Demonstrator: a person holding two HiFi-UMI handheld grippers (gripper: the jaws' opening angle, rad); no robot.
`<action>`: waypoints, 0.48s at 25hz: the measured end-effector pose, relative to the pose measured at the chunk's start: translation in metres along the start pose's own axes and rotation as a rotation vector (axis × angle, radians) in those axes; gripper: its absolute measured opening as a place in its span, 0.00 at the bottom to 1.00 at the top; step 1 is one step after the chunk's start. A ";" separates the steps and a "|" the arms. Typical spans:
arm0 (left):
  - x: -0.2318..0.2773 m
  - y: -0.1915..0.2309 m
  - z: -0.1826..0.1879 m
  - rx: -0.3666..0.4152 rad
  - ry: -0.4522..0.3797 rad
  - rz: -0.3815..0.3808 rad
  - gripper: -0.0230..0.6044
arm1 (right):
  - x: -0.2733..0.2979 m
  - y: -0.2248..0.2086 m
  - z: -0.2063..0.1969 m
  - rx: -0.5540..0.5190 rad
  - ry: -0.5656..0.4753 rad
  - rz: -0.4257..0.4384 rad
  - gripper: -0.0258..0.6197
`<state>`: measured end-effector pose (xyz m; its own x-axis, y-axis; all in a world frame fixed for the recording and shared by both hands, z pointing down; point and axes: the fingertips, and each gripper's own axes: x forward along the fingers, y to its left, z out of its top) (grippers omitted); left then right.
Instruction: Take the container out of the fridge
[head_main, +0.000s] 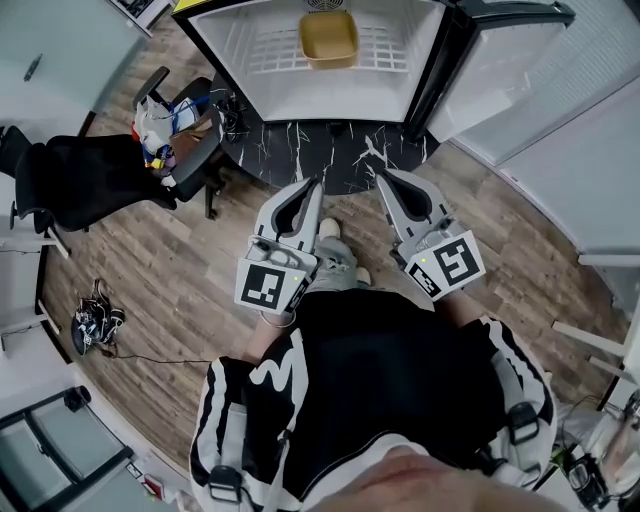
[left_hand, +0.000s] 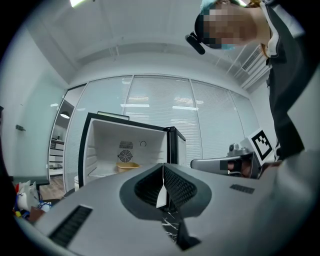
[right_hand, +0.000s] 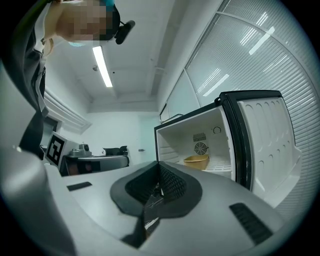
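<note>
A yellow container (head_main: 329, 38) sits on the wire shelf inside the open white fridge (head_main: 255, 85), toward its back. The left gripper view shows the container (left_hand: 127, 165) under the fridge's fan, and in the right gripper view the container (right_hand: 196, 161) lies on the same shelf. My left gripper (head_main: 318, 182) and right gripper (head_main: 378, 174) are held side by side in front of the person's body, well short of the fridge and pointing at it. Both are shut with nothing between their jaws, as seen at the left gripper (left_hand: 163, 165) and the right gripper (right_hand: 159, 163).
The fridge door (head_main: 510, 40) stands swung open on the right. The fridge rests on a black marbled slab (head_main: 330, 150). A black office chair (head_main: 90, 180) with a pile of items (head_main: 165, 130) stands to the left. Cables (head_main: 95, 322) lie on the wooden floor.
</note>
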<state>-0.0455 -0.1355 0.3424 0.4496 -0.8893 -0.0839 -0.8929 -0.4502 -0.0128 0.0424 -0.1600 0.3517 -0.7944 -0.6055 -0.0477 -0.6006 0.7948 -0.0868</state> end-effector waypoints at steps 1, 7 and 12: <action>0.003 0.002 0.001 0.000 -0.002 -0.003 0.05 | 0.002 -0.002 0.001 -0.003 0.000 -0.005 0.06; 0.025 0.018 0.000 -0.008 -0.004 -0.023 0.05 | 0.018 -0.020 0.004 -0.014 0.003 -0.038 0.06; 0.044 0.034 -0.004 -0.017 -0.004 -0.040 0.05 | 0.035 -0.035 0.002 -0.016 0.018 -0.058 0.06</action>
<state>-0.0562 -0.1906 0.3419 0.4845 -0.8704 -0.0875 -0.8737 -0.4864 0.0007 0.0355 -0.2095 0.3512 -0.7596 -0.6500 -0.0253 -0.6470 0.7590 -0.0734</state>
